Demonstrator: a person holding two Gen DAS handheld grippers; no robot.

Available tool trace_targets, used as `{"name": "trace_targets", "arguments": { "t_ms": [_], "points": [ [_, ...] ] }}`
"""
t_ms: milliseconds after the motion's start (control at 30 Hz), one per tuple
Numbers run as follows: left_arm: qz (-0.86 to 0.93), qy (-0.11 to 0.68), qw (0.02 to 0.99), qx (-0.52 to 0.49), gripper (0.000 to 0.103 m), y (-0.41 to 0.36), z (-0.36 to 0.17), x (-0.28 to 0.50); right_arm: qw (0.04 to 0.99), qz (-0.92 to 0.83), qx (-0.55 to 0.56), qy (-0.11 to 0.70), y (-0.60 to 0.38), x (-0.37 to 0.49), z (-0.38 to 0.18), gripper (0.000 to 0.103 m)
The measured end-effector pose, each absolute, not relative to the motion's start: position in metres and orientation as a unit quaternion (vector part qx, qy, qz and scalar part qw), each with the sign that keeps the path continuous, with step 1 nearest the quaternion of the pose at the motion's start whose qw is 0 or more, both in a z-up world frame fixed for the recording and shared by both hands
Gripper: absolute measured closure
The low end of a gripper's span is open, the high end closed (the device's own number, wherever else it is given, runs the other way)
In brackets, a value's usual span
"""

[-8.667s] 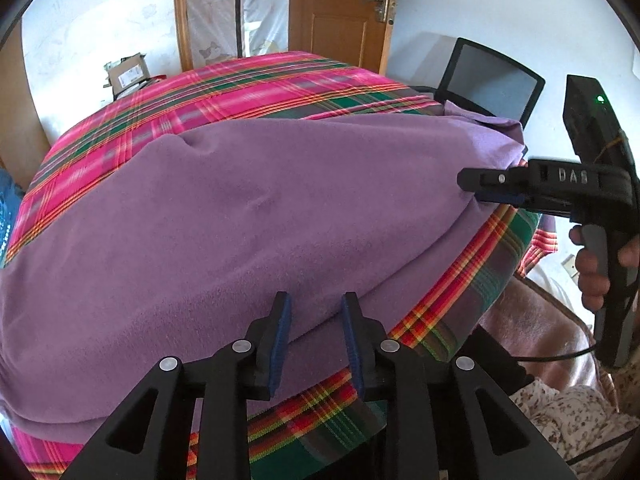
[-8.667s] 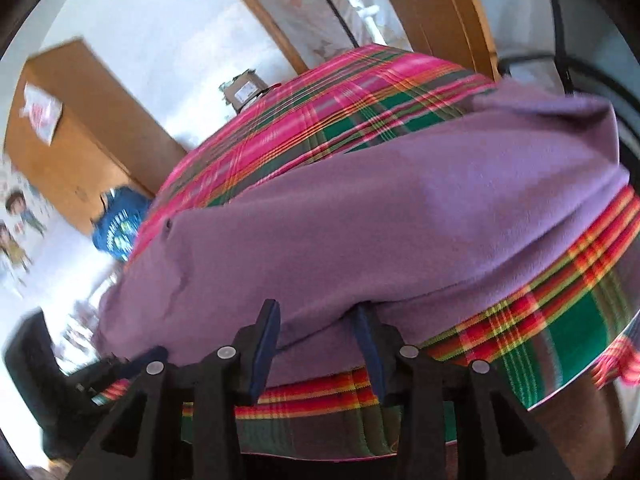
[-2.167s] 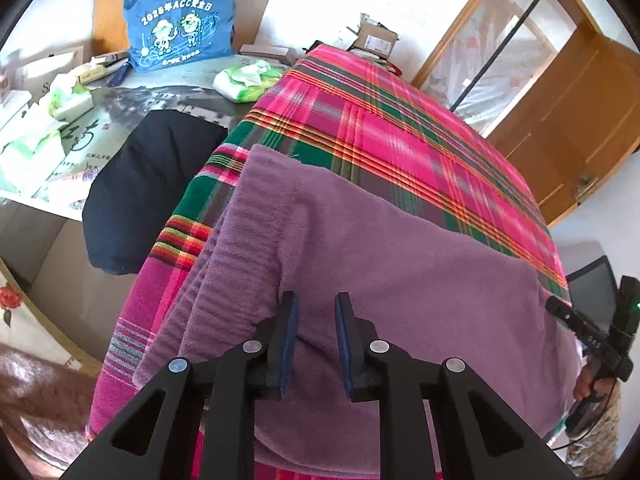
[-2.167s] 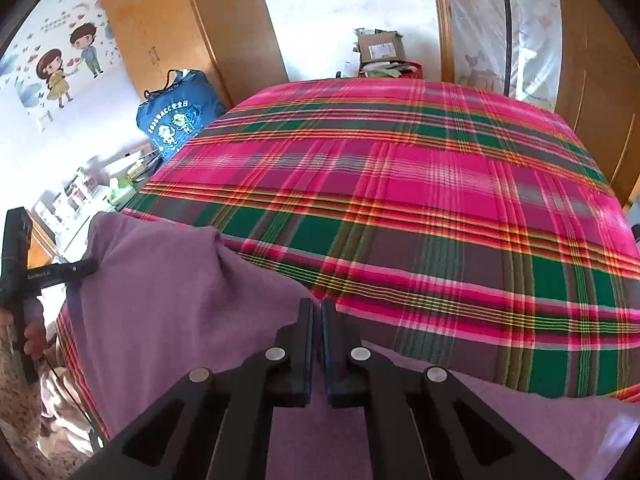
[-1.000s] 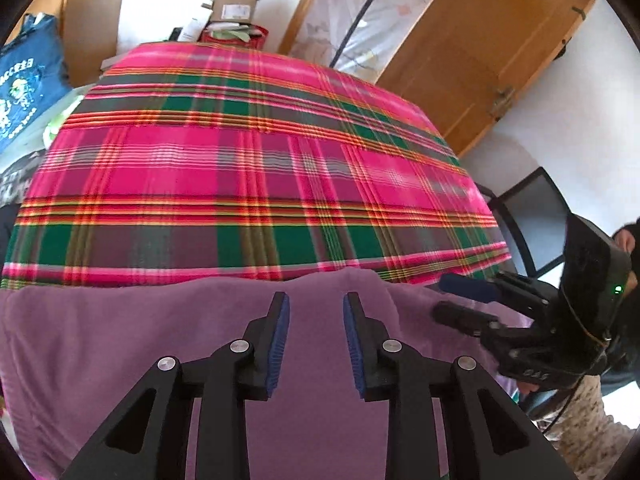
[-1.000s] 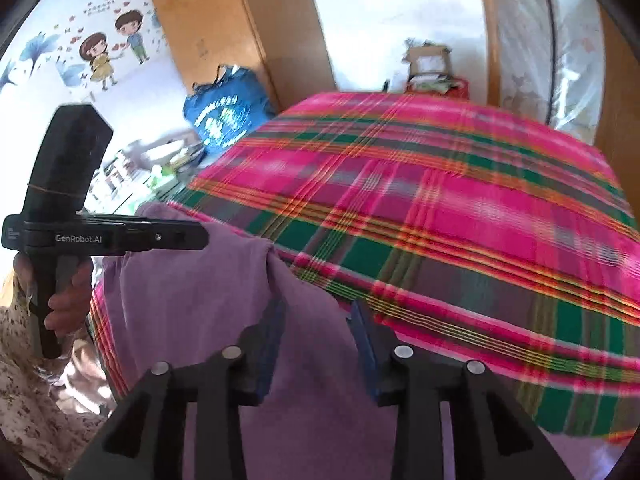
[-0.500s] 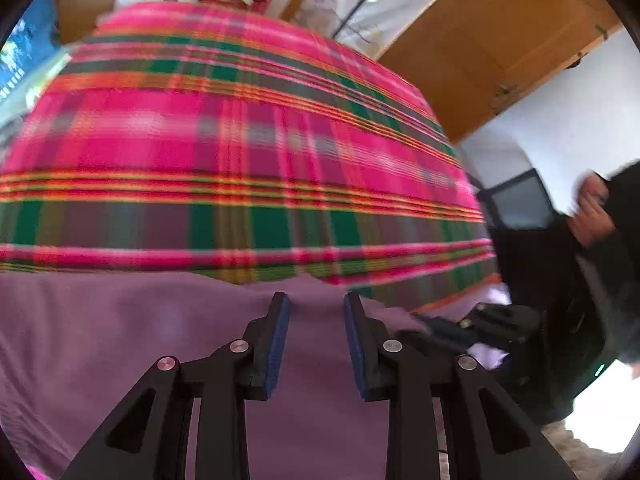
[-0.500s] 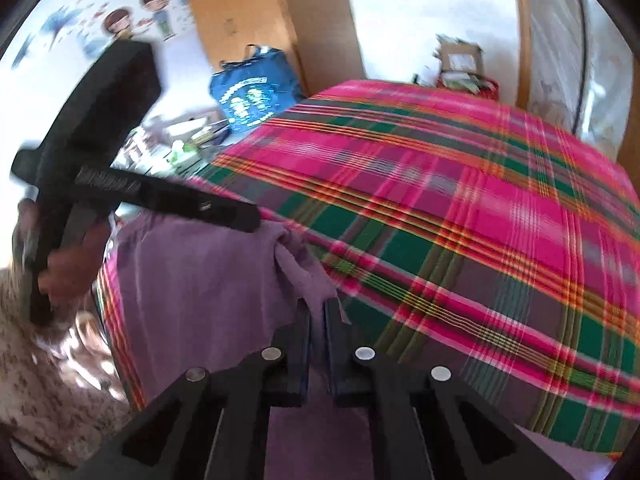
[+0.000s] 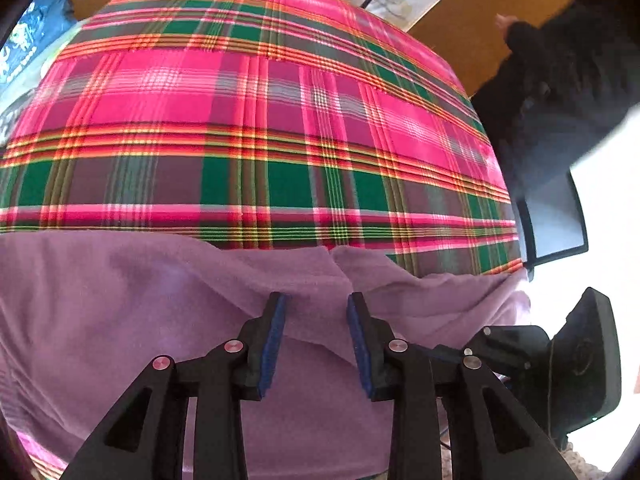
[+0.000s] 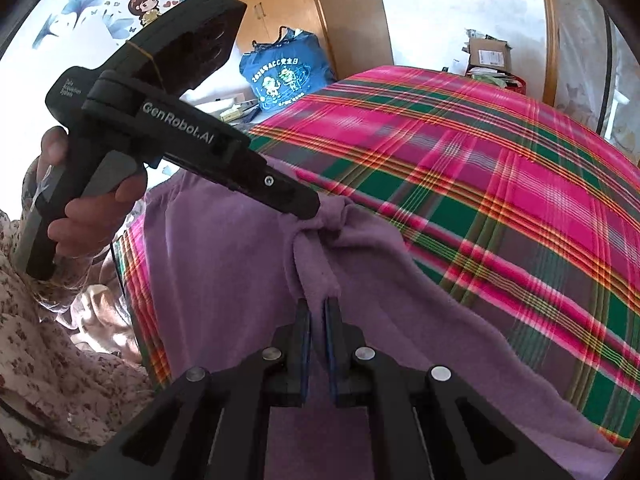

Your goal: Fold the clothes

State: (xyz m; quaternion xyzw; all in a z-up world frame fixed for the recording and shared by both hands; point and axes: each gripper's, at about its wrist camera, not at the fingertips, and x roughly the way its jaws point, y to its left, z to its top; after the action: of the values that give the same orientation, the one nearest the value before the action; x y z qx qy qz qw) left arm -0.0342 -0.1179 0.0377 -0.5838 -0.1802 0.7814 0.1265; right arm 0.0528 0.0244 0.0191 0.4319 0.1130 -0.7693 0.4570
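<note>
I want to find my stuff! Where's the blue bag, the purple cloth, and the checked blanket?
blue bag (image 10: pixel 285 76): right wrist view, on its printed front.
purple cloth (image 9: pixel 120 304): left wrist view, on its flat left part.
checked blanket (image 9: pixel 248 92): left wrist view, on a bare pink square.

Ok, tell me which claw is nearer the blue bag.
Left. The left claw reaches over the purple garment on the side toward the blue bag; the right claw sits further back, pinching the garment's ridge.
</note>
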Motion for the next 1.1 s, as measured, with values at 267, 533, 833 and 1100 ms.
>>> {"name": "trace_targets", "arguments": {
  "t_ms": [267,533,833,1100],
  "points": [
    [0.776,-0.134,0.125,-0.603,0.070,-0.102,0.027,-0.032,0.475,-0.746,0.454,0.107,0.021,0.048,0.017,0.088],
    [0.780,-0.149,0.131,-0.593,0.071,-0.114,0.027,-0.028,0.496,-0.720,0.478,0.082,0.019,0.040,0.013,0.082],
    [0.771,-0.194,0.119,-0.594,0.070,-0.143,0.017,-0.022,0.502,-0.669,0.547,-0.041,0.011,-0.003,-0.005,0.073],
    [0.768,-0.226,0.125,-0.586,0.070,-0.156,0.017,-0.015,0.518,-0.645,0.560,-0.039,-0.017,-0.010,-0.014,0.064]
  ]
}}
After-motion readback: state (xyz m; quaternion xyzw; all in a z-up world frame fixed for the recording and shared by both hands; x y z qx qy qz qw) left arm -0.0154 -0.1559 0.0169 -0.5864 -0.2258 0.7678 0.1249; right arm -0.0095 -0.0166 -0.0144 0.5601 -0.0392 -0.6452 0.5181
